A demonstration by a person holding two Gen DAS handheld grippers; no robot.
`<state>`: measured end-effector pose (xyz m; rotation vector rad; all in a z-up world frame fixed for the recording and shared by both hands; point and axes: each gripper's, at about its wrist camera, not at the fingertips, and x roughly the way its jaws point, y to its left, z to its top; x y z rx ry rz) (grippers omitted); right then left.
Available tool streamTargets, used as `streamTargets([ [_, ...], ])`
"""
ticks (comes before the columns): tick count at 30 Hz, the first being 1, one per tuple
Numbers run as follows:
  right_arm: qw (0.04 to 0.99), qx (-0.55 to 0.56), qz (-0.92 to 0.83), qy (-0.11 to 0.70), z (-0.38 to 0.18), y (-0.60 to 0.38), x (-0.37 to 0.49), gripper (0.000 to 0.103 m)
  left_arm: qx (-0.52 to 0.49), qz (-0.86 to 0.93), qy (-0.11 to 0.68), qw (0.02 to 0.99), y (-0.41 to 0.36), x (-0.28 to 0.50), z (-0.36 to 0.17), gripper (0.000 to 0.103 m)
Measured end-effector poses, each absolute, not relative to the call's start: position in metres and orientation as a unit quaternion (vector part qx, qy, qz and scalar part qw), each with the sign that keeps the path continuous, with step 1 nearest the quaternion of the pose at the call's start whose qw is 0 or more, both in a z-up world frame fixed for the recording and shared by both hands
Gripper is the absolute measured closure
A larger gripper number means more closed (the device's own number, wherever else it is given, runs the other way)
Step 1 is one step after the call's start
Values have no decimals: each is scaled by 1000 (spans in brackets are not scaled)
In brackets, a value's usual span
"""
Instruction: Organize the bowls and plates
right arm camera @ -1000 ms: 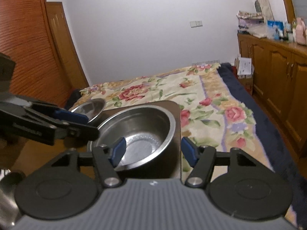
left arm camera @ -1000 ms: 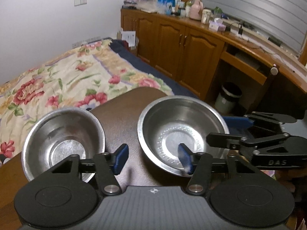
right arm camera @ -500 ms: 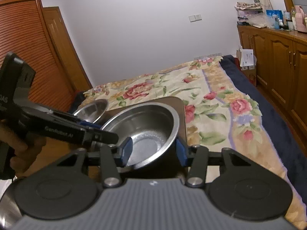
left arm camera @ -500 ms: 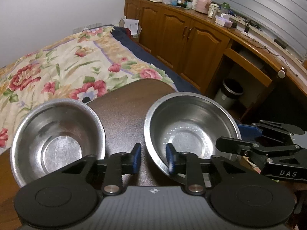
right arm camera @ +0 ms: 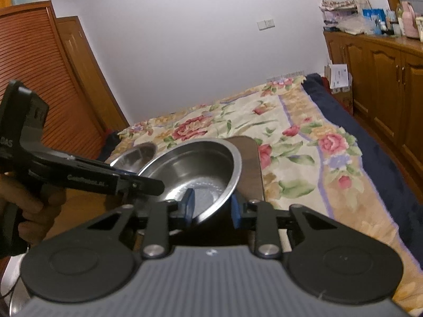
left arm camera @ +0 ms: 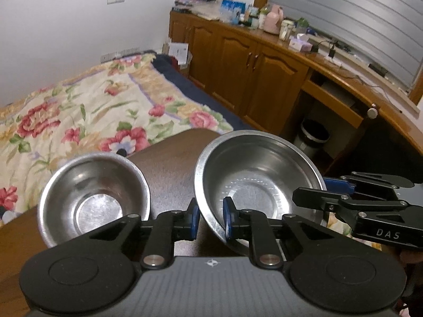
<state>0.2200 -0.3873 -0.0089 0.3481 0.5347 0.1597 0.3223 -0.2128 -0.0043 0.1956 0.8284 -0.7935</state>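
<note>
A large steel bowl (left arm camera: 256, 174) is tilted and lifted off the dark brown table (left arm camera: 169, 163). My left gripper (left arm camera: 210, 220) is shut on its near-left rim. My right gripper (right arm camera: 211, 206) is shut on the opposite rim; in the left wrist view it (left arm camera: 341, 187) reaches in from the right. The bowl also shows in the right wrist view (right arm camera: 195, 169). A smaller steel bowl (left arm camera: 92, 198) sits upright on the table to the left, also in the right wrist view (right arm camera: 134, 153) behind the large one.
A bed with a floral cover (left arm camera: 87, 113) lies beyond the table. Wooden cabinets (left arm camera: 251, 71) with clutter on top run along the right wall, with a bin (left arm camera: 314, 134) below the desk. A slatted wooden wardrobe (right arm camera: 37, 84) stands at the left.
Both grippers closed from open onto the large bowl's rim, one on each side. The bowl has tilted and risen from the table. The small bowl has stayed put.
</note>
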Motion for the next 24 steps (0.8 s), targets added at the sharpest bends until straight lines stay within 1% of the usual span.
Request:
streamTargets([
  [24,963,118,75,230,44,-337,172,73,66,-387,332,858,-141,248,42,81],
])
